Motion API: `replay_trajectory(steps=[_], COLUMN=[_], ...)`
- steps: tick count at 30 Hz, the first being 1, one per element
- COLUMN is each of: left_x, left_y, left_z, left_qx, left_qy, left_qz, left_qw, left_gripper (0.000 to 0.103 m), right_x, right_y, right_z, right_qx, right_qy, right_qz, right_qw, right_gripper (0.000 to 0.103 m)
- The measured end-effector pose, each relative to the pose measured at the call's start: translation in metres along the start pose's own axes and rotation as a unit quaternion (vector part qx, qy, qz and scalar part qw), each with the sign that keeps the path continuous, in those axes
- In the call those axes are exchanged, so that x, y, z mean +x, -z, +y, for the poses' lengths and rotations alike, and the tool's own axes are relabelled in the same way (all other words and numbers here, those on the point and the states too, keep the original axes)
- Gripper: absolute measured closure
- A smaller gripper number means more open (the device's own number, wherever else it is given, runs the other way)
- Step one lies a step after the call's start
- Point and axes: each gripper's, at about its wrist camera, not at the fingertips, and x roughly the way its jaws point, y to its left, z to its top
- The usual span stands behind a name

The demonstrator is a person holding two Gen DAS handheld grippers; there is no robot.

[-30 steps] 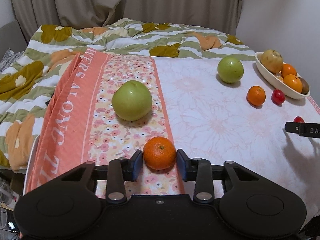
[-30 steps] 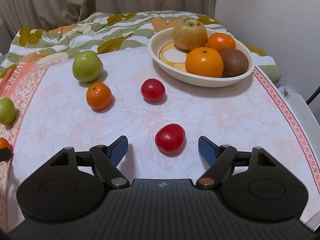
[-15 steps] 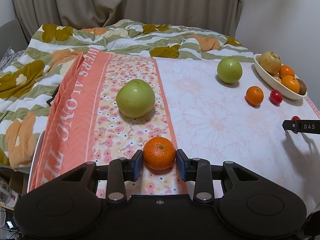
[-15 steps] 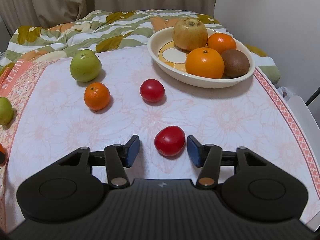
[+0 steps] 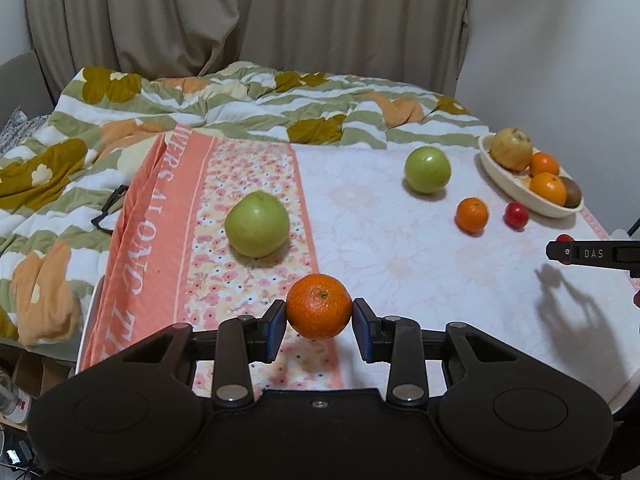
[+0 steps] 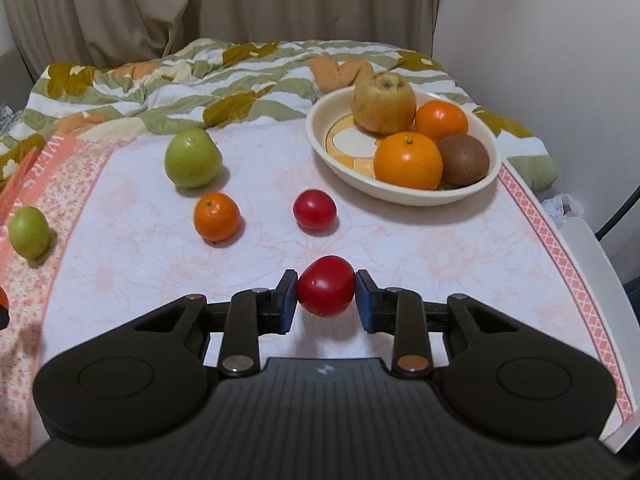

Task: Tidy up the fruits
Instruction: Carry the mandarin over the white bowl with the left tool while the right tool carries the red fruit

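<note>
While the left gripper (image 5: 319, 317) grips a mandarin (image 5: 319, 305) near the table's left side, the right gripper (image 6: 326, 295) has just closed on a tomato (image 6: 326, 286). The bowl (image 6: 404, 194) sits at the far right corner, ahead of the right gripper and much nearer to it than to the left.

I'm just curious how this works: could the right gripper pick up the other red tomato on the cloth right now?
Probably not yet. The right gripper is already shut on a red tomato, so its jaws are full. The path itself looks free: bare tablecloth lies between it and the other tomato.
</note>
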Motion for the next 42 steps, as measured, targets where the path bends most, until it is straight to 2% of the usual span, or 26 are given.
replay_trajectory(steps=[8, 17, 22, 29, 36, 42], left_x=[-0.027, -0.041, -0.041, -0.040, -0.020, 0.009], left_y=[-0.017, -0.042, -0.058, -0.076, -0.102, -0.124], left_z=[-0.017, -0.051, -0.079, -0.130, -0.185, -0.220], left_qx=[0.021, 0.047, 0.043, 0.030, 0.011, -0.004], left_qy=[0.016, 0.053, 0.057, 0.036, 0.015, 0.017], left_qz=[-0.024, -0.063, -0.058, -0.078, -0.095, -0.080], left_qw=[0.9994, 0.9955, 0.9958, 0.9958, 0.9953, 0.9966], left_gripper=[0.064, 0.064, 0.064, 0.064, 0.064, 0.064], right_x=[-0.039, -0.075, -0.083, -0.079, -0.055, -0.029], right_y=[-0.010, -0.025, -0.039, -0.059, -0.088, -0.114], right_z=[-0.007, -0.033, -0.055, -0.091, -0.130, -0.160], right_qx=[0.008, 0.015, 0.004, -0.021, -0.049, -0.068], right_qy=[-0.003, 0.009, 0.000, -0.046, -0.087, -0.109], right_qz=[-0.023, -0.037, -0.039, -0.040, -0.044, -0.041], right_qw=[1.000, 0.999, 0.999, 0.998, 0.994, 0.991], right_gripper=[0.057, 0.057, 0.057, 0.057, 0.057, 0.057])
